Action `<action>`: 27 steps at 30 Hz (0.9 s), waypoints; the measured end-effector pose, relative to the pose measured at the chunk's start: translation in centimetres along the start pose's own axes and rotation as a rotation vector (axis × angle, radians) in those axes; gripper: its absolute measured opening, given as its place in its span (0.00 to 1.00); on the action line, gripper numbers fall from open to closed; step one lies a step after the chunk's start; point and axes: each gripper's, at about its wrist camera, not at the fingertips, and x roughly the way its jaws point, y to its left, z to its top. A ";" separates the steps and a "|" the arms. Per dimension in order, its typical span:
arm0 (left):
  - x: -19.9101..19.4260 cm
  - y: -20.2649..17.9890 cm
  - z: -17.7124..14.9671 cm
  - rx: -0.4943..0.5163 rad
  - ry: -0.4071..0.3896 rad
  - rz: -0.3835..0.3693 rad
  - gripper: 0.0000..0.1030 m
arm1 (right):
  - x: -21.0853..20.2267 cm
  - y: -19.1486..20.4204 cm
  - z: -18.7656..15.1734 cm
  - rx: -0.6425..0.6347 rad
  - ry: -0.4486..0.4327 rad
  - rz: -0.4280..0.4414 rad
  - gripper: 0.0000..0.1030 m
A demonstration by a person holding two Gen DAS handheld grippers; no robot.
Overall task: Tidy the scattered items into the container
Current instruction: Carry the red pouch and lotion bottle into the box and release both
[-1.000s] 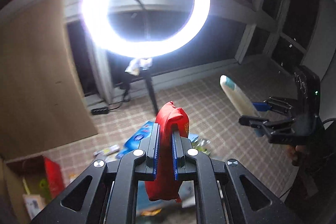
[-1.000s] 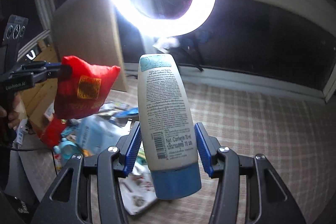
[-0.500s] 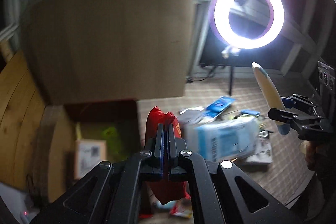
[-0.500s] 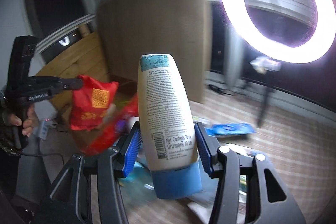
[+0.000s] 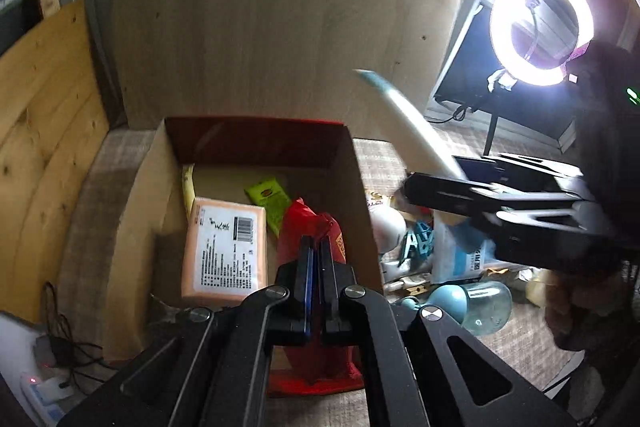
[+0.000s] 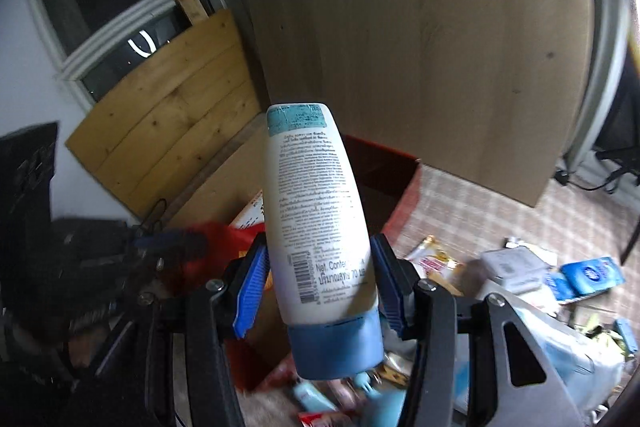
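Both loads swung over from the ring light, now held at the cardboard box (image 5: 256, 147).
Soft red packet (image 5: 316, 231) pinched thin by left gripper (image 5: 314, 259); stiff, probably slick lotion tube (image 6: 316, 211) clamped near cap by right gripper (image 6: 320, 283).

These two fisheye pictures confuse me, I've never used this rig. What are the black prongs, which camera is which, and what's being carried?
No robot here: a person holds a two-finger gripper in each hand, with a camera on each looking along its fingers. The left view shows the left gripper shut on a red packet above the cardboard box, which already holds an orange packet and a green one. The right view shows the right gripper clamped on a white tube with a blue cap. More clutter, including a blue bottle, lies on the floor beside the box. The glare is a ring light.
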 end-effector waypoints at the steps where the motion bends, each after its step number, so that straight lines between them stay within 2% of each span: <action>1: 0.5 0.4 -0.2 -0.010 0.006 -0.008 0.01 | 1.2 0.0 0.3 0.006 0.015 -0.002 0.48; 6: 2.6 2.0 -1.0 -0.049 0.038 -0.029 0.01 | 6.4 -0.8 1.2 -0.002 0.085 -0.025 0.48; 11: 3.8 2.0 -1.5 -0.051 0.063 -0.033 0.01 | 10.6 -0.4 1.6 0.012 0.154 -0.037 0.48; 14: 3.9 2.0 -1.7 -0.063 0.075 -0.032 0.05 | 12.4 0.3 1.7 -0.018 0.179 -0.063 0.48; 16: 3.8 2.1 -1.8 -0.073 0.076 -0.027 0.12 | 13.3 0.6 1.6 -0.039 0.198 -0.088 0.49; 21: 3.2 2.1 -2.0 -0.069 0.070 -0.007 0.20 | 14.3 0.6 1.4 -0.042 0.223 -0.123 0.50; 22: 3.0 2.0 -2.0 -0.068 0.068 -0.003 0.20 | 14.2 0.6 1.4 -0.048 0.220 -0.122 0.54; 25: 2.2 1.8 -2.1 -0.066 0.057 0.001 0.27 | 13.5 0.8 1.5 -0.075 0.204 -0.112 0.56; 27: 1.5 1.8 -2.1 -0.063 0.044 0.008 0.28 | 12.6 1.3 1.7 -0.104 0.188 -0.111 0.60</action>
